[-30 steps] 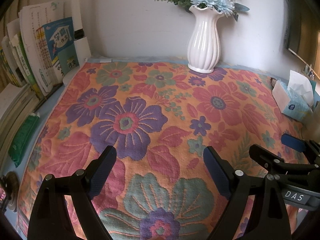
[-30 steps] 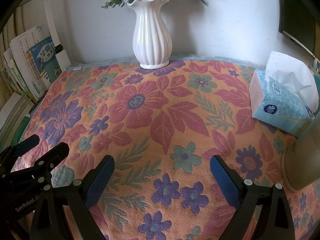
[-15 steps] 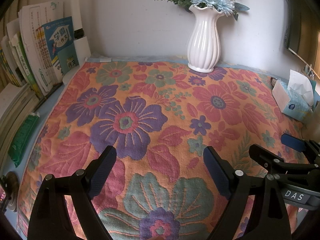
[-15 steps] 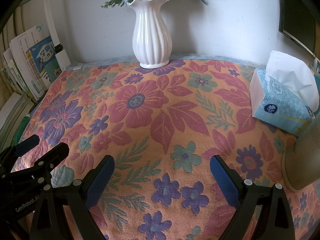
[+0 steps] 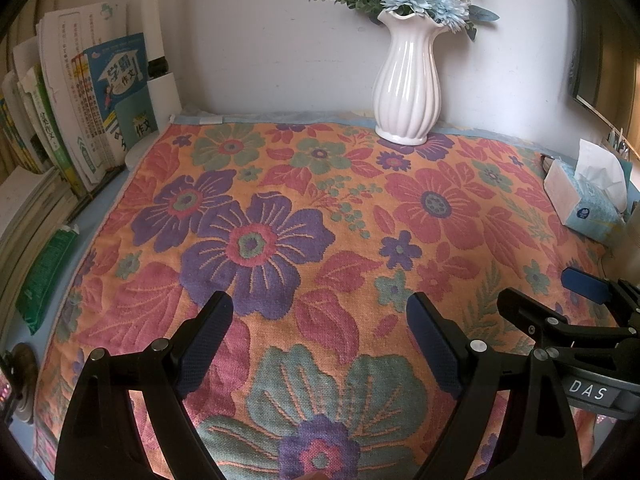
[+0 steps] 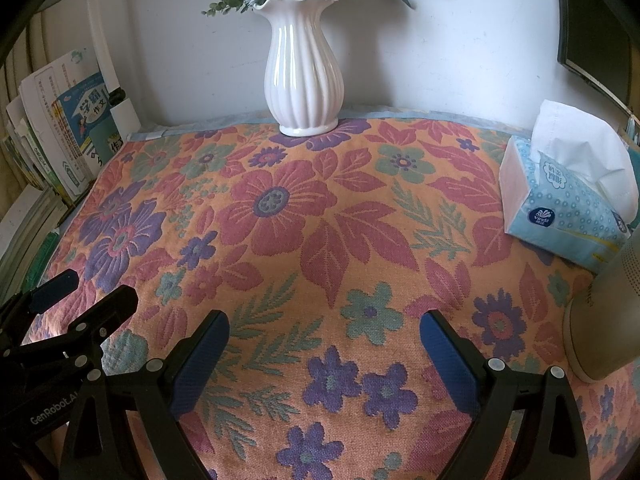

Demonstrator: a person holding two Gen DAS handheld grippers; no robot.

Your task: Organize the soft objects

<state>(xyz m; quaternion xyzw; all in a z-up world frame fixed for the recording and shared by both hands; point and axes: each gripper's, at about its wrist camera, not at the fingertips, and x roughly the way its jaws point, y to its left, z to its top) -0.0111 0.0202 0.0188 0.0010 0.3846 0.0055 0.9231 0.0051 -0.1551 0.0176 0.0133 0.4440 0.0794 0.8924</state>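
My two grippers hang over a flowered cloth [image 5: 320,216] spread flat across the table, with nothing yet picked up. The left gripper [image 5: 320,340] stands released, its blue pads wide apart with only cloth showing between them; the right gripper [image 6: 324,354] is likewise spread and empty. In the left view the right gripper sits at about four o'clock; in the right view the left one sits at about eight o'clock, so the pair are side by side near the cloth's near edge. The cloth, which I take to be the soft thing to organize, lies unfolded and fairly smooth, reaching from the near edge to the wall. A white vase [image 6: 304,76] of blue flowers stands on its far edge at twelve o'clock, and a tissue box [image 6: 560,208] rests on it at two to three o'clock in the right view. Books [image 5: 80,112] lean at ten o'clock, off the cloth. By my reading, the work has not begun: gripping, folding and putting away all remain.
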